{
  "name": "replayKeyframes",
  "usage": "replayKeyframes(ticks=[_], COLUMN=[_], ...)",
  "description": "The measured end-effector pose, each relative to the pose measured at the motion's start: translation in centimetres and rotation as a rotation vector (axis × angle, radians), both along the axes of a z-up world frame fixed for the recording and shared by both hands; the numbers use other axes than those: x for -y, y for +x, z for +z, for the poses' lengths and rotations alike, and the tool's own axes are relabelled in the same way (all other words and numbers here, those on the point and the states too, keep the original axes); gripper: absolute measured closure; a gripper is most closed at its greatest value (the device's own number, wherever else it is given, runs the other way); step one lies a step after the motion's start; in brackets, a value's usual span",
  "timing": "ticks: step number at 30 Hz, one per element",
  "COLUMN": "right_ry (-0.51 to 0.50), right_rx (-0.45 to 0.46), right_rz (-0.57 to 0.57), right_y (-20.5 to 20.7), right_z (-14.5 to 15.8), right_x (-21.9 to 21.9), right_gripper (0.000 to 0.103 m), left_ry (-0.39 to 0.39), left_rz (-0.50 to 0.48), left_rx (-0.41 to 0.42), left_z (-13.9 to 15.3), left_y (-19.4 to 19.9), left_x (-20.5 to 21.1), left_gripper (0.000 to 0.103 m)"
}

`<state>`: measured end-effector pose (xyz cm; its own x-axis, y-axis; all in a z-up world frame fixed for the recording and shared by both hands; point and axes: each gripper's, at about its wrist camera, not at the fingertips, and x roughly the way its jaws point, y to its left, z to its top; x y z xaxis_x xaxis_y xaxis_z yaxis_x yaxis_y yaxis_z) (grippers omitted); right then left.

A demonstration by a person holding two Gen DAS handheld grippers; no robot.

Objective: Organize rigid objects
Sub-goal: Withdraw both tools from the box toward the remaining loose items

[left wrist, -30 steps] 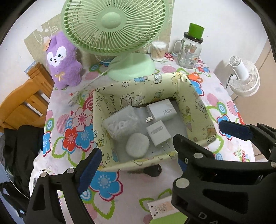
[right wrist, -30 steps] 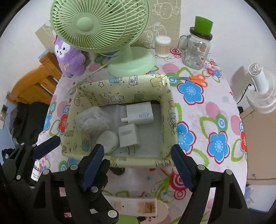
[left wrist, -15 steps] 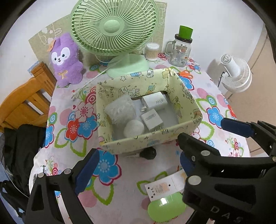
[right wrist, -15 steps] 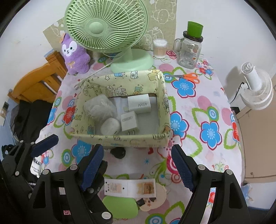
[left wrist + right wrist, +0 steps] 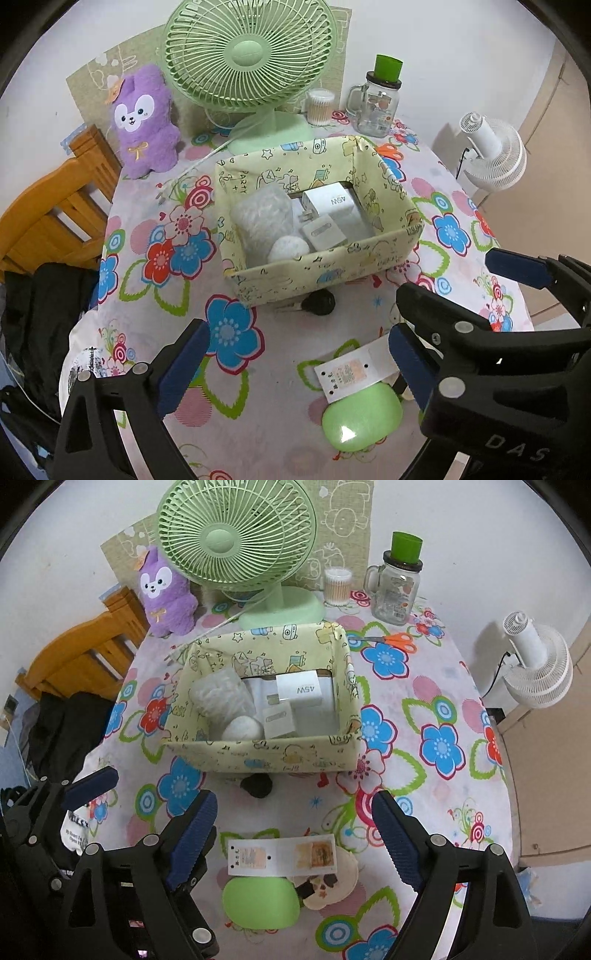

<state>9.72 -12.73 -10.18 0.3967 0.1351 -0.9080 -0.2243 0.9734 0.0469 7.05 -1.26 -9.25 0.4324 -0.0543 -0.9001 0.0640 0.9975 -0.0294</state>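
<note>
Now both tongs were held wide open and empty above the bench (image 5: 280, 435). The box (image 5: 266, 755) was seen well ahead of them, already loaded with two chargers (image 5: 297, 692), a white puck (image 5: 242, 729) and a bagged item (image 5: 221, 698). Still outside it were a green case (image 5: 260, 902), lying flat with a card (image 5: 282, 854) touching its far edge, and a black knob (image 5: 257, 785) just beside the box's near wall. The case was found almost straight below the right tongs (image 5: 291, 843), between its fingers (image 5: 192, 834), its long axis running crosswise to them. From the left tongs (image 5: 295, 369) it lay off to the right, tucked against the right finger. The right hand was judged nearer and better lined up, so a short drop, with the grip perhaps turned across the case's narrow side, was what the next pick seemed to call for.
</note>
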Motion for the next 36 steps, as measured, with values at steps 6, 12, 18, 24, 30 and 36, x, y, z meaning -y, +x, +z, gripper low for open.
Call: replayKeyframes(ticks=[6, 12, 18, 24, 30, 36], right_ry=[-0.010, -0.017, -0.007, 0.008, 0.008, 0.007], right_rx=[-0.001, -0.004, -0.005, 0.005, -0.011, -0.017], right_rz=[-0.010, -0.013, -0.015, 0.003, 0.000, -0.002], right_y=[-1.0, -1.9, -2.5, -3.0, -3.0, -3.0], right_z=[-0.1, -0.4, -1.2, -2.2, -3.8, -5.2], right_x=[-0.1, -0.1, 0.1, 0.4, 1.2, 2.3], right_gripper=[0.010, 0.009, 0.008, 0.008, 0.008, 0.008], left_ry=[-0.004, -0.014, -0.027, -0.030, -0.041, -0.053], left_rz=[-0.016, -0.032, -0.037, -0.031, -0.027, -0.030], left_rx=[-0.004, -0.016, -0.036, -0.059, -0.089, -0.103], left_z=[-0.2, -0.8, -1.7, -3.3, -5.0, -6.4], left_y=[-0.8, -1.5, -1.8, -1.8, -1.8, -1.9], left_x=[-0.4, -0.6, -0.7, -0.9, -1.2, -1.3], left_gripper=[0.004, 0.003, 0.003, 0.003, 0.003, 0.003])
